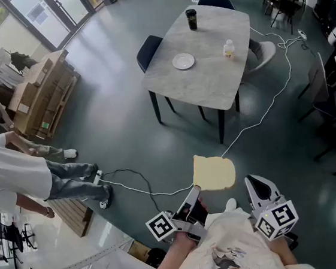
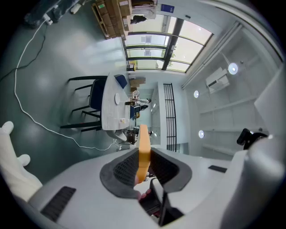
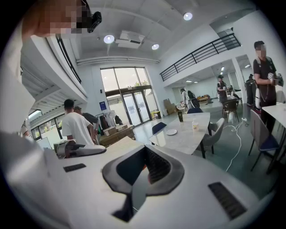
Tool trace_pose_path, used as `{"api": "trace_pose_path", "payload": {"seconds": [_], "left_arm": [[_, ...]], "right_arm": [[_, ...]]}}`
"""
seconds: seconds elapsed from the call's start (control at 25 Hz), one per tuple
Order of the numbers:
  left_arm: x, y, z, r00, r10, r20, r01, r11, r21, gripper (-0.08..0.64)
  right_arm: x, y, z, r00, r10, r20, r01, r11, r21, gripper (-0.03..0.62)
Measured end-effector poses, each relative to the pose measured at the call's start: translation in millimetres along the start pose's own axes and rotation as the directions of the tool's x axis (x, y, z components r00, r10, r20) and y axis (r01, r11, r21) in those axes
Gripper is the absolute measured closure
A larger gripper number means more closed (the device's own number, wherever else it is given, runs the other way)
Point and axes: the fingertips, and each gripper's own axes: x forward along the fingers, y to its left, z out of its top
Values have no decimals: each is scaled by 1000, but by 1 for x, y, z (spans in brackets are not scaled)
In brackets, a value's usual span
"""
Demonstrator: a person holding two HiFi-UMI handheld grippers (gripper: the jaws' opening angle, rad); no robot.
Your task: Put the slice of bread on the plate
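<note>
A pale yellow slice of bread (image 1: 213,172) is held flat above the floor, with my left gripper (image 1: 194,192) shut on its near edge. In the left gripper view the bread (image 2: 144,134) stands edge-on between the two dark pads (image 2: 127,166). A small white plate (image 1: 183,61) lies on the grey table (image 1: 216,77) some way ahead, and it also shows as the plate (image 3: 171,132) in the right gripper view. My right gripper (image 1: 253,180) hovers to the right of the bread, jaws together with nothing in them.
A black cup (image 1: 191,19) and a small bottle (image 1: 228,48) stand on the table. Dark chairs (image 1: 148,50) surround it. White cables (image 1: 272,98) run across the floor. A person in a white shirt (image 1: 9,173) stands at the left near cardboard boxes (image 1: 40,94).
</note>
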Motion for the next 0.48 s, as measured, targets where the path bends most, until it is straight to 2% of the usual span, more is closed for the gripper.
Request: {"api": "trace_pose_path", "payload": {"seconds": [0.24,0.36,0.48], "left_arm": [[21,9,-41,998,13,-55,-12,1000,20,469],[24,9,-50,997,18,-70,-18,1000,11,469],[21,7,-53,997,18,-76,-17,1000,10,469]], "right_arm": [[-13,-6,-7,1000,6,-13,-6,998,-58,586],[-16,0,-4,1000,7,-5,-7,994,-111,586],[-18,6,2,1000,16,23,-13,992,-125,586]]}}
